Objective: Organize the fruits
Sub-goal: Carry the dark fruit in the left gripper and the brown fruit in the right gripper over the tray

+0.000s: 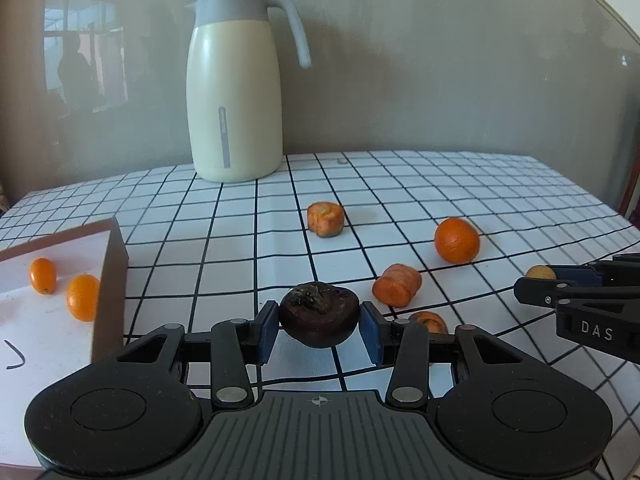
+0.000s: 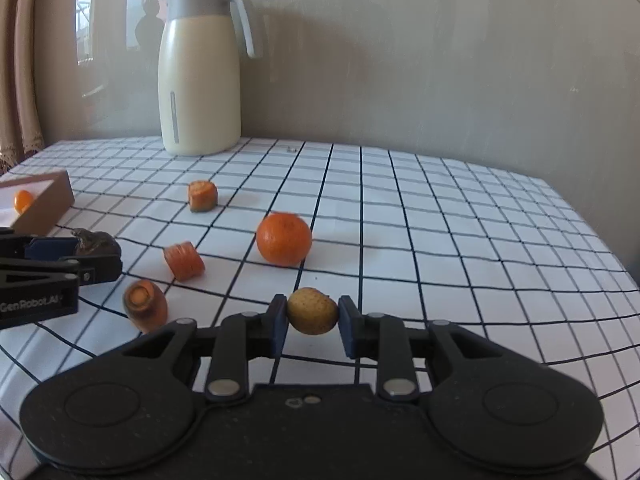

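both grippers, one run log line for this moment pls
left gripper: shut on dark fruit | right gripper: shut on yellow fruit | box: two kumquats | loose: orange

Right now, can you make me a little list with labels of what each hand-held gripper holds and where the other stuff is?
left hand-held gripper: shut on a dark brown fruit
right hand-held gripper: shut on a small yellow-brown fruit
box: at the left, holds two kumquats
loose on tablecloth: one orange, three carrot chunks
back of table: cream jug, upright by the wall
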`<act>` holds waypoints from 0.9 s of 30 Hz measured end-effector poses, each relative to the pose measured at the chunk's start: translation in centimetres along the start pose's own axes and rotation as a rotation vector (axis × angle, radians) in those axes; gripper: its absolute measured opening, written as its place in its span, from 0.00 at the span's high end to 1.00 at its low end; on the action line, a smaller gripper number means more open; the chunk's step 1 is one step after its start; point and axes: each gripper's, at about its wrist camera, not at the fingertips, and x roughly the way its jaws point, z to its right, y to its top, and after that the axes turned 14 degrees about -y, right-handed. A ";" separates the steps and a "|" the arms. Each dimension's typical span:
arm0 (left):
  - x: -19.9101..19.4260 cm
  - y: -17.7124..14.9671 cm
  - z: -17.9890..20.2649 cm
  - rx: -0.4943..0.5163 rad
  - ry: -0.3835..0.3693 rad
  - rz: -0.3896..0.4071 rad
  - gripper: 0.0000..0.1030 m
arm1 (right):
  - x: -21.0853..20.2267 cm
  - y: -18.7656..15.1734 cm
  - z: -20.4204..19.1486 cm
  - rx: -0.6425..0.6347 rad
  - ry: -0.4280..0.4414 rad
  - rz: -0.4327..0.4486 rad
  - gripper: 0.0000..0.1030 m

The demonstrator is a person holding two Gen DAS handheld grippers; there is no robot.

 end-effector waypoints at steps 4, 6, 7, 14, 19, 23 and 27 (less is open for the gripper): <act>-2.6 -0.1 0.0 0.012 0.001 0.030 0.57 | -1.8 0.5 0.4 0.009 0.003 0.027 0.82; -4.1 -0.3 -0.1 0.021 0.006 0.044 0.57 | -2.8 0.6 0.3 0.013 0.009 0.041 0.82; -4.9 -0.4 -0.2 0.026 0.010 0.052 0.57 | -3.3 0.7 0.3 0.014 0.015 0.049 0.82; -9.8 -0.9 -1.9 0.056 0.065 0.095 0.57 | -6.6 0.9 -1.8 -0.013 0.078 0.096 0.81; -13.4 -2.5 -4.0 0.028 0.111 0.111 0.57 | -8.0 1.7 -3.9 -0.034 0.125 0.121 0.81; -16.5 -3.7 -5.9 -0.022 0.150 0.138 0.57 | -8.7 2.0 -6.1 -0.077 0.168 0.132 0.81; -19.0 -4.5 -7.7 -0.051 0.200 0.175 0.57 | -9.6 2.2 -8.2 -0.120 0.206 0.147 0.81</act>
